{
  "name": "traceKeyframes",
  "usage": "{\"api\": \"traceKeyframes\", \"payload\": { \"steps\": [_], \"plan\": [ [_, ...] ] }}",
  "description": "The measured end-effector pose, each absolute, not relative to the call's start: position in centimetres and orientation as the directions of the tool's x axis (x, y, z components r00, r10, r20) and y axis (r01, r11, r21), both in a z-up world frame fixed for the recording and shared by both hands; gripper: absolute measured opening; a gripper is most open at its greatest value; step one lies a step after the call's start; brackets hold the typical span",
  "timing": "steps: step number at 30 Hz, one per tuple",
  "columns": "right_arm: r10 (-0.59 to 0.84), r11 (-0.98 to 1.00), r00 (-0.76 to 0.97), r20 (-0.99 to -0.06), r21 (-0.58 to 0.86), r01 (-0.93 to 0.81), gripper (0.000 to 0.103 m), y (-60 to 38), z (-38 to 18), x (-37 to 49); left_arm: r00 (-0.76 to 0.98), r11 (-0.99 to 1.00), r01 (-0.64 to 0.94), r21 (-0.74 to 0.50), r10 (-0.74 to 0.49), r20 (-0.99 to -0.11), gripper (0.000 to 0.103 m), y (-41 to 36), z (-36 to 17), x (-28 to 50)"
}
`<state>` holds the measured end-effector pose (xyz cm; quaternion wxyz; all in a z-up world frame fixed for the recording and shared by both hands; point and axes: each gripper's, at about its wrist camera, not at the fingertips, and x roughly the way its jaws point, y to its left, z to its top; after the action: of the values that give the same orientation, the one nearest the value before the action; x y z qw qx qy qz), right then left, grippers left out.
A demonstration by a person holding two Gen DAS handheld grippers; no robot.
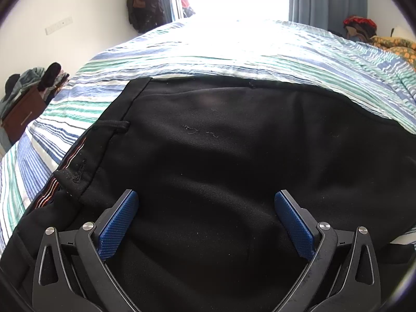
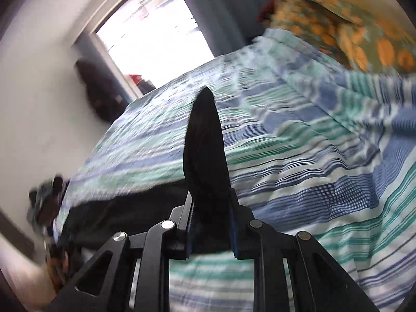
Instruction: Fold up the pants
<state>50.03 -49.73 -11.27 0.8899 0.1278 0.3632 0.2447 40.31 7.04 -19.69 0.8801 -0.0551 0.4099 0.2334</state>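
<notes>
Black pants (image 1: 221,156) lie spread on the striped bedsheet (image 1: 234,52), waistband and belt loop at the left. My left gripper (image 1: 206,197) is open, its blue pads (image 1: 119,223) low over the pants' upper part, holding nothing. My right gripper (image 2: 210,195) is shut on a fold of the black pants (image 2: 205,156), which sticks up between the jaws above the sheet (image 2: 312,169). More of the pants trail away to the lower left in the blurred right wrist view.
A brown cabinet (image 1: 22,114) with piled clothes stands left of the bed. Dark bags (image 1: 145,2) hang by the bright window. An orange-patterned cloth (image 2: 351,26) lies at the bed's far right. A curtain (image 1: 327,0) hangs at the back.
</notes>
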Motion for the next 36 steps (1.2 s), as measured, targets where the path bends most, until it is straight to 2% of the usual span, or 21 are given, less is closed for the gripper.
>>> {"api": "traceKeyframes", "payload": {
  "steps": [2,4,7,9,11,12,13,15,16,20,24,28,31,32,33,36],
  "plan": [
    [0.547,0.834,0.567,-0.616,0.345,-0.430,0.022,-48.8,-10.2,44.0,0.555,0.885,-0.456,0.095,0.365,-0.748,0.102,7.1,-19.7,40.3],
    [0.507,0.858,0.548,-0.665,0.328,-0.397,0.022,-50.4,-11.3,39.4,0.553,0.885,-0.456,0.096,0.366,-0.748,0.103,7.1,-19.7,40.4],
    [0.262,0.961,0.556,-0.789,0.265,-0.076,0.024,-57.0,-16.2,35.4,0.543,0.883,-0.457,0.109,0.373,-0.752,0.103,7.0,-19.6,40.6],
    [0.116,0.963,0.500,-0.858,0.220,0.155,0.043,-61.2,-18.9,33.7,0.529,0.880,-0.459,0.124,0.383,-0.758,0.103,6.9,-19.5,40.8],
    [0.085,0.939,0.530,-0.844,0.246,0.241,0.044,-63.1,-18.7,32.0,0.512,0.875,-0.464,0.135,0.390,-0.766,0.103,6.8,-19.3,41.0],
    [0.069,0.932,0.552,-0.831,0.252,0.262,0.049,-63.2,-17.9,31.5,0.500,0.873,-0.466,0.141,0.392,-0.772,0.103,6.8,-19.2,41.1],
    [0.074,0.927,0.577,-0.813,0.270,0.261,0.052,-62.7,-17.0,30.9,0.488,0.872,-0.467,0.148,0.394,-0.779,0.103,6.8,-19.0,41.2],
    [0.096,0.922,0.627,-0.773,0.306,0.236,0.071,-60.7,-14.9,30.0,0.467,0.875,-0.460,0.153,0.385,-0.796,0.103,6.7,-18.3,41.2],
    [0.127,0.920,0.643,-0.755,0.332,0.208,0.073,-58.9,-13.8,29.3,0.457,0.879,-0.454,0.145,0.370,-0.809,0.102,6.5,-17.8,41.0],
    [0.328,0.901,0.634,-0.701,0.434,0.015,0.074,-49.4,-12.3,28.6,0.518,0.915,-0.401,0.029,0.253,-0.817,0.102,4.5,-15.0,37.9],
    [0.383,0.908,0.602,-0.700,0.406,-0.105,0.074,-38.6,-13.3,29.6,0.591,0.965,-0.257,-0.057,0.110,-0.799,0.103,0.4,-13.3,33.7],
    [0.343,0.938,0.603,-0.720,0.299,-0.176,0.074,-30.8,-15.7,29.5,0.590,0.989,-0.146,-0.018,0.072,-0.804,0.103,-3.3,-14.7,30.7],
    [0.298,0.952,0.492,-0.818,0.221,-0.210,0.078,-28.0,-19.6,30.1,0.510,0.993,-0.113,0.015,0.071,-0.857,0.103,-4.1,-19.1,29.7],
    [0.288,0.953,0.491,-0.822,0.195,-0.233,0.080,-27.8,-20.3,29.9,0.540,0.994,-0.108,0.011,0.068,-0.839,0.103,-4.0,-19.8,29.0],
    [0.297,0.949,0.513,-0.805,0.187,-0.256,0.083,-27.9,-20.5,29.8,0.586,0.995,-0.101,0.011,0.068,-0.807,0.103,-4.0,-19.9,28.2],
    [0.356,0.933,0.508,-0.784,0.262,-0.249,0.091,-28.8,-20.9,29.8,0.571,0.994,-0.103,0.022,0.077,-0.817,0.103,-4.3,-20.1,28.8]
  ]
}}
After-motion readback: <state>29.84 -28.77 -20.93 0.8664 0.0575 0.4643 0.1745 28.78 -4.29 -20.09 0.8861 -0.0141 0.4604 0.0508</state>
